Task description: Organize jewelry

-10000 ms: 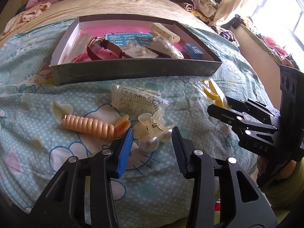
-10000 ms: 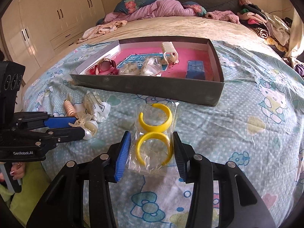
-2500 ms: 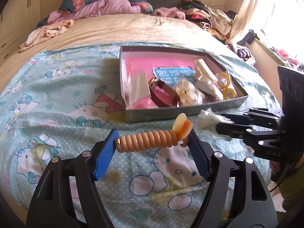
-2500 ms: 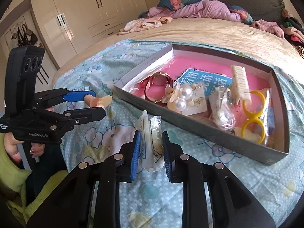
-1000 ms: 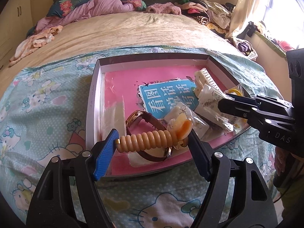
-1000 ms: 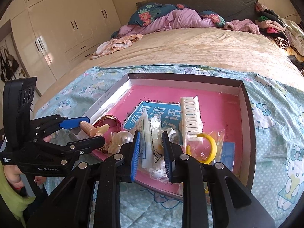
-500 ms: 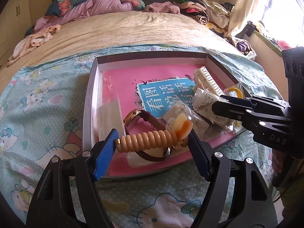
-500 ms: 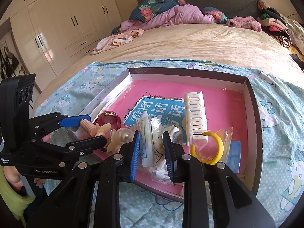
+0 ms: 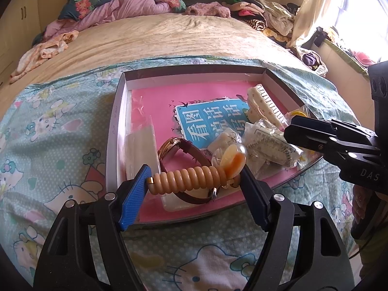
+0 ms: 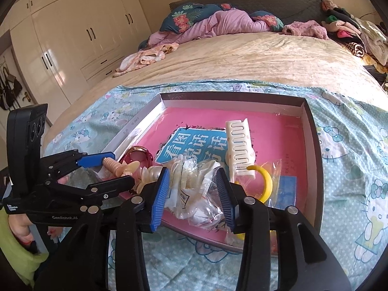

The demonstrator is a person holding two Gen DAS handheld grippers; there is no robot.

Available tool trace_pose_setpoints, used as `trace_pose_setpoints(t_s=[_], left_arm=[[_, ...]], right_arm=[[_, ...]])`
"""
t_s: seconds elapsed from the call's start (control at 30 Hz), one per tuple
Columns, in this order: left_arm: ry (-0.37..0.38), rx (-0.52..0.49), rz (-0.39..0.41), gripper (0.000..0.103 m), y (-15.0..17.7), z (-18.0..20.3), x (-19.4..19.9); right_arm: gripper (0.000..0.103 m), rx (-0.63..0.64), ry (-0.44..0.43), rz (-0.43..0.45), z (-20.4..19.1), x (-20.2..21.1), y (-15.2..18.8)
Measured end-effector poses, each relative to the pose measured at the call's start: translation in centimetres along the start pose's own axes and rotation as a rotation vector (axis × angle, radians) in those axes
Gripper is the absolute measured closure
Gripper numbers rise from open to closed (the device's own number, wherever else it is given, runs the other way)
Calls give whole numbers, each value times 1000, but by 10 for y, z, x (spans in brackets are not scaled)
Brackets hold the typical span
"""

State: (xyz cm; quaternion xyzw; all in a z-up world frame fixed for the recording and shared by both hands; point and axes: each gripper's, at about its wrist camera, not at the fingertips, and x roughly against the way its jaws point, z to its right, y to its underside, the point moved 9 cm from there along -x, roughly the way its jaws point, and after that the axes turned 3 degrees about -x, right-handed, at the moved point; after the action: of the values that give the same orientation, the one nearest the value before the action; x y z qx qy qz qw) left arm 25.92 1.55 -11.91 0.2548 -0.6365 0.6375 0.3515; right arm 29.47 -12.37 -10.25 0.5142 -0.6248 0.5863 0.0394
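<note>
My left gripper [image 9: 194,181] is shut on a peach ribbed hair clip [image 9: 191,177] and holds it over the near left part of the grey box [image 9: 116,121] with a pink floor. The clip also shows in the right wrist view [image 10: 116,167]. My right gripper [image 10: 191,191] stands open over the box's near edge; a clear plastic packet [image 10: 194,184] lies loose between its fingers. In the box lie a watch [image 9: 174,145], a cream comb clip [image 10: 238,145], yellow bangles [image 10: 263,177] and a blue card [image 9: 211,118].
The box sits on a blue Hello Kitty cloth [image 9: 48,145] over a beige bed [image 9: 157,38]. Piled bedding [image 10: 218,21] and clothes lie at the bed's far end. White wardrobes [image 10: 72,36] stand at the left. A window [image 9: 363,12] is at the right.
My right gripper has opened and let go of the plastic packet, which now lies in the box. My left gripper still holds the peach clip over the box, almost unmoved.
</note>
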Motion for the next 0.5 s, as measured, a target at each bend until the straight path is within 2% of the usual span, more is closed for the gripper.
trace_pose_setpoints(t_s=[0.17, 0.4, 0.5], left_arm=[[-2, 0, -4, 37, 2, 0, 0], [-9, 1, -10, 35, 4, 1, 2], [-7, 3, -13, 31, 4, 2, 3]], right_arm=[[44, -10, 20, 24, 4, 12, -1], [36, -22, 29, 43, 7, 24, -1], [36, -21, 31, 52, 7, 30, -2]])
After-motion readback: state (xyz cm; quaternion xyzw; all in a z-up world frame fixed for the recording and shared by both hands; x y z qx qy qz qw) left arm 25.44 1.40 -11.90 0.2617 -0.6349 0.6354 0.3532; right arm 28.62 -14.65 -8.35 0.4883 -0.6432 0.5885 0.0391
